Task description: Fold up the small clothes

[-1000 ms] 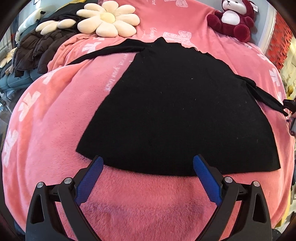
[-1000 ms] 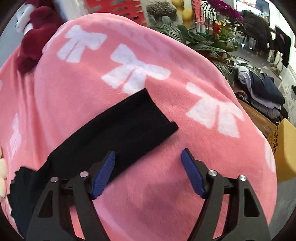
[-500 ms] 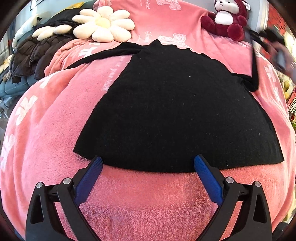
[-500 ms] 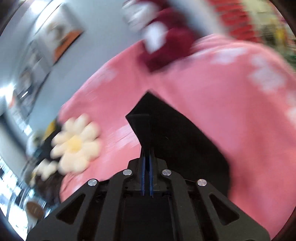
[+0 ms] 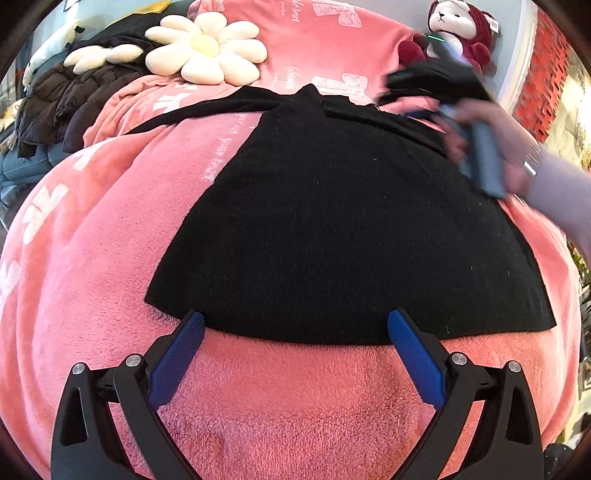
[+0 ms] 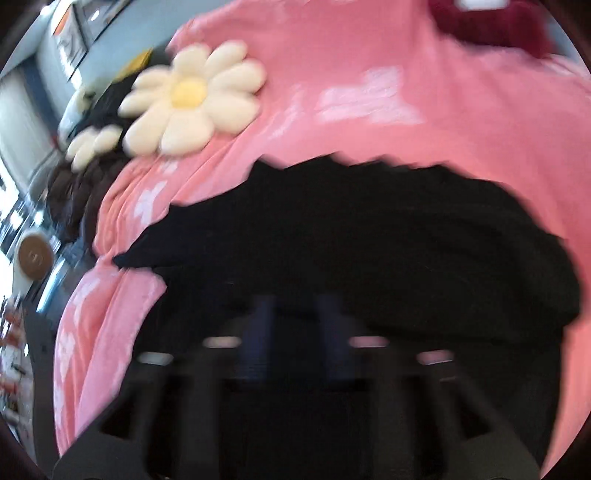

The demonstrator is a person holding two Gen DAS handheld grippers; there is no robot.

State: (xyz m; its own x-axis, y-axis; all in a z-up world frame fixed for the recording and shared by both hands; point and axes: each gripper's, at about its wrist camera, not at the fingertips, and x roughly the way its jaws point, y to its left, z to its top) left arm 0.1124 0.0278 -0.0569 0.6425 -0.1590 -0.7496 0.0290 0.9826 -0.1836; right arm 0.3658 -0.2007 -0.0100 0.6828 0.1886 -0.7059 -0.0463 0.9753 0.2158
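A black sweater (image 5: 343, 229) lies flat on the pink blanket (image 5: 96, 258), neck away from me. Its left sleeve (image 5: 207, 107) stretches out to the left. The right sleeve (image 5: 373, 116) lies folded inward across the shoulder. My left gripper (image 5: 295, 316) stands open at the near hem, one blue pad at each side, with nothing between them. A hand holds my right gripper (image 5: 413, 83) above the sweater's far right shoulder. In the blurred right wrist view the right gripper (image 6: 295, 325) hovers over the black cloth (image 6: 369, 236) with its jaws opening; I cannot make out any cloth between them.
A daisy-shaped cushion (image 5: 207, 48) and dark jackets (image 5: 62, 99) lie at the far left. A dark red plush bear (image 5: 461, 29) sits at the far right. A sleeve and wrist (image 5: 554, 192) reach in from the right.
The right gripper shut on the right sleeve's cuff and swung it left over the sweater. Its pads now stand apart and the sleeve rests folded. The left gripper stayed put.
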